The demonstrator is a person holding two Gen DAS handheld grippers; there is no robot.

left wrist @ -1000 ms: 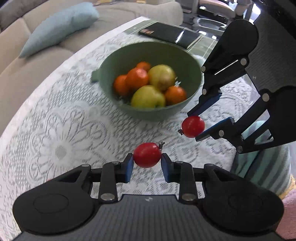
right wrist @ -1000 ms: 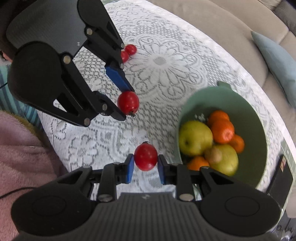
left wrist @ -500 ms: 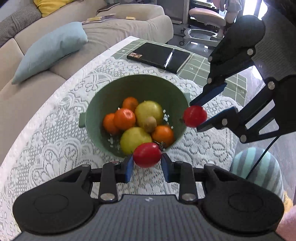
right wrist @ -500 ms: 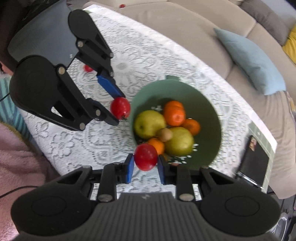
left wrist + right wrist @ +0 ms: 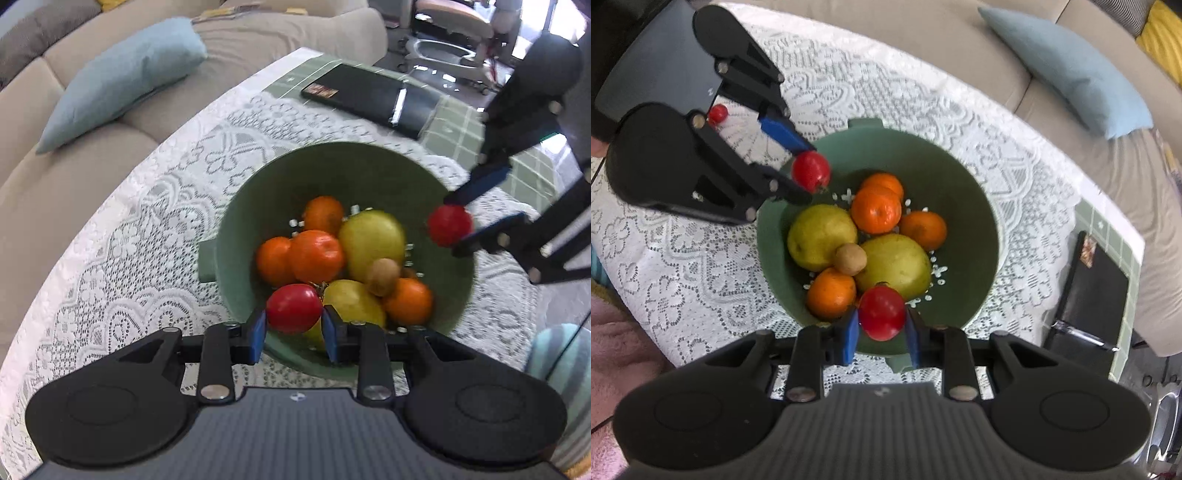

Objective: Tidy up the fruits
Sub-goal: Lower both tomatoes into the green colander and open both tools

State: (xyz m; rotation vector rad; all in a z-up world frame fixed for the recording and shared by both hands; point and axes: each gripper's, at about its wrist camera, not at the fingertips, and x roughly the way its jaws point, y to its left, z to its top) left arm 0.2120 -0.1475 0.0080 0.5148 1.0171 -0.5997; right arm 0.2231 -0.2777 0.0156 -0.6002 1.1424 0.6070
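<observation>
Two hand-held grippers each carry a red tomato above a green bowl [image 5: 436, 184] of fruit on a lace-covered table [image 5: 122, 258]. The left gripper [image 5: 294, 325] has its blue pads closed tight on one tomato [image 5: 294, 308], holding it over the near rim of the bowl in its own view; in the right wrist view the same tomato [image 5: 810, 171] hangs over the bowl's rim on the side toward the table's far edge. The right gripper [image 5: 881, 326] likewise clamps a second tomato [image 5: 881, 313] between its pads, above the opposite rim of the bowl. Inside the bowl lie four oranges [image 5: 876, 209], two yellow-green pears [image 5: 822, 237] and one small brown kiwi [image 5: 850, 259], the kiwi resting between the two pears. One more small tomato [image 5: 717, 113] sits on the lace cloth behind the left gripper's arm, well apart from the bowl. A black notebook [image 5: 373, 98] lies near the table's edge beyond the bowl, and a blue cushion [image 5: 122, 79] rests on the beige sofa [image 5: 44, 206] alongside the table.
</observation>
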